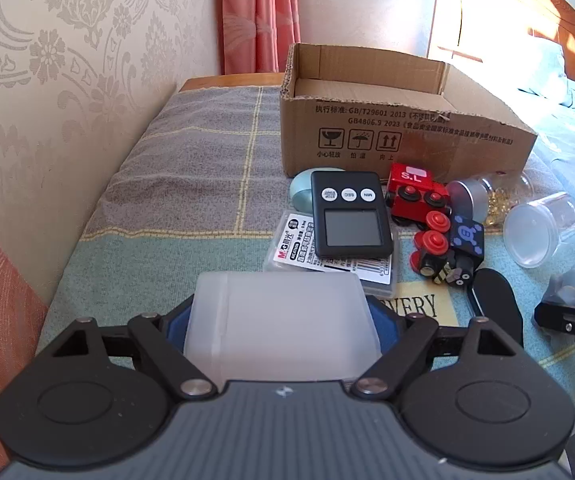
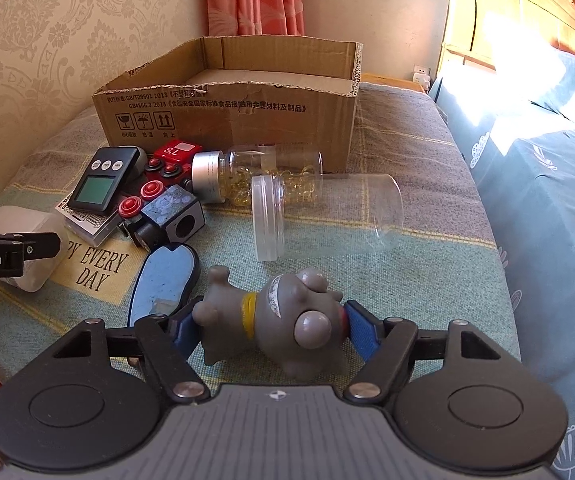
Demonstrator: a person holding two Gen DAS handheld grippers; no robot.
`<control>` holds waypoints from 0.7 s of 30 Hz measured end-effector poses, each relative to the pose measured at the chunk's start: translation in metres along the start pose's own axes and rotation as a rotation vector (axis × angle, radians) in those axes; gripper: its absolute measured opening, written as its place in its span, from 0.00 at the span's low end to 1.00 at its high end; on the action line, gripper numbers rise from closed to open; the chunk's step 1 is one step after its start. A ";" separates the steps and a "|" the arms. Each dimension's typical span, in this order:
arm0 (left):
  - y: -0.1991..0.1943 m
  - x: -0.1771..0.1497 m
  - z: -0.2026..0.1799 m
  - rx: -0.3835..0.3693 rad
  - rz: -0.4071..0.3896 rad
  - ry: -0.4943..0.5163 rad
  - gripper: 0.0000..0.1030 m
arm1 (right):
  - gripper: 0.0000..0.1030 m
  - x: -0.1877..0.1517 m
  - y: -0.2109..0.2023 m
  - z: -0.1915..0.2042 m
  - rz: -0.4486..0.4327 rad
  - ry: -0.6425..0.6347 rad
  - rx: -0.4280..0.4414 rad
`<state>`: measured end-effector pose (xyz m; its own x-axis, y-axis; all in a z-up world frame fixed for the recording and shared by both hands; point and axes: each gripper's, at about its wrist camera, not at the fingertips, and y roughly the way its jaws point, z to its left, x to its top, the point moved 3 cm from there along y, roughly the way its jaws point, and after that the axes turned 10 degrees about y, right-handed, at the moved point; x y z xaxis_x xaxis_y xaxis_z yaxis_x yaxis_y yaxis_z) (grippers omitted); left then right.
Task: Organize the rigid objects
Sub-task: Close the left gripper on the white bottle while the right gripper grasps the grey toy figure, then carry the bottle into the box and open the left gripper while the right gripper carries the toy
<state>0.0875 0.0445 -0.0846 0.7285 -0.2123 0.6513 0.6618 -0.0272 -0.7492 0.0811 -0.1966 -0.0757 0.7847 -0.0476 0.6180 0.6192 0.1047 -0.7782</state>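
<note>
A: Left gripper (image 1: 283, 320) partly closed, pads against the white plastic box (image 1: 281, 324) we see on the blanket (image 1: 191, 168)

B: Right gripper (image 2: 265, 326) clamps one grey toy figure (image 2: 279, 320); we count one cardboard box (image 2: 239, 116), two jars

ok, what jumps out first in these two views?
Each claw has something between its fingers: the left claw around a frosted plastic box, the right claw around a grey toy figure lying on its side. Behind them, toys and jars are piled in front of an open cardboard box on the blanket.
</note>
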 end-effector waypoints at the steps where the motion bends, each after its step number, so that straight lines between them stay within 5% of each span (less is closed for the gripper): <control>1: -0.002 0.000 0.000 -0.003 -0.003 0.006 0.81 | 0.75 0.000 -0.002 0.000 -0.001 -0.012 0.001; 13: -0.028 0.015 -0.006 -0.040 -0.040 0.050 0.81 | 0.74 0.011 -0.026 -0.004 -0.015 -0.077 0.049; 21: -0.040 0.071 -0.015 -0.054 -0.124 0.057 0.81 | 0.74 0.048 -0.045 -0.006 -0.060 -0.087 0.132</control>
<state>0.1106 0.0157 -0.0101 0.6297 -0.2588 0.7325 0.7344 -0.1090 -0.6699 0.0910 -0.2098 -0.0116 0.7372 0.0281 0.6751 0.6518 0.2337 -0.7215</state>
